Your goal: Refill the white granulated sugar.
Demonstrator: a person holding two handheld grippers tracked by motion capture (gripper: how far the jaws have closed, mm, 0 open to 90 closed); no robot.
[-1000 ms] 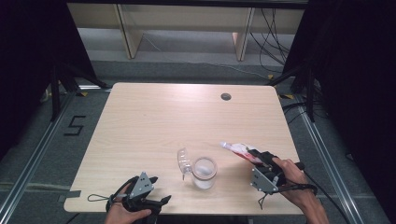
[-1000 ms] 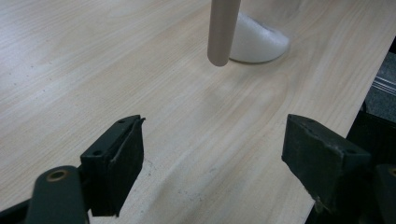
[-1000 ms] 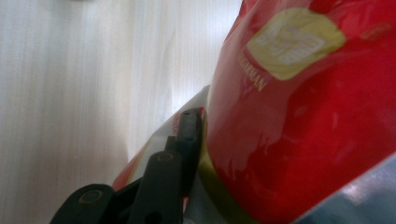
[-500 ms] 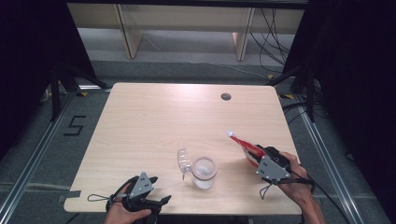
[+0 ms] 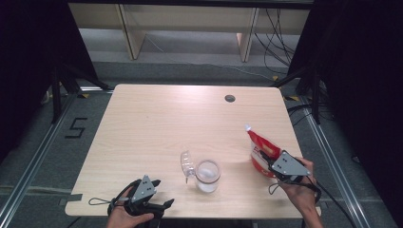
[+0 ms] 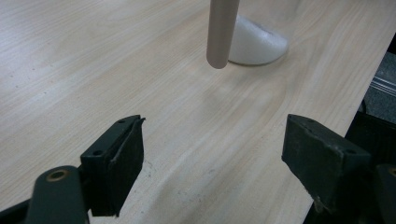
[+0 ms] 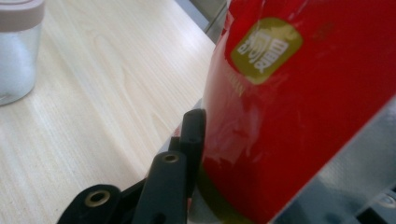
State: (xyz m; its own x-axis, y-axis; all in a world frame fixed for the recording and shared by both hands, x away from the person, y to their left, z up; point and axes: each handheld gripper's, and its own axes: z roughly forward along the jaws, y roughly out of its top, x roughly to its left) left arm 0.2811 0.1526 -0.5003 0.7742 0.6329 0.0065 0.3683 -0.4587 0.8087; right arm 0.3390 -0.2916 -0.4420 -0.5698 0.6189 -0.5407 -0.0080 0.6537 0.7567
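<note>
Right gripper (image 5: 269,161) clamped on the red pouch (image 5: 260,151); the jaws closed a little over the last second. Pouch tilts, long axis toward 11 o'clock, white spout uppermost. We see the open jar (image 5: 207,175) at 9 o'clock from it, nearer this hand. Left gripper (image 5: 164,205) rests with jaws apart, holding nothing. Right gripper view adds the pouch's gold label (image 7: 265,48); left gripper view, white powder in the jar.

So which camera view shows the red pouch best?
The high view: the red pouch is seen whole there, held in the right claw. The right gripper view shows its red side and gold label very close.
</note>
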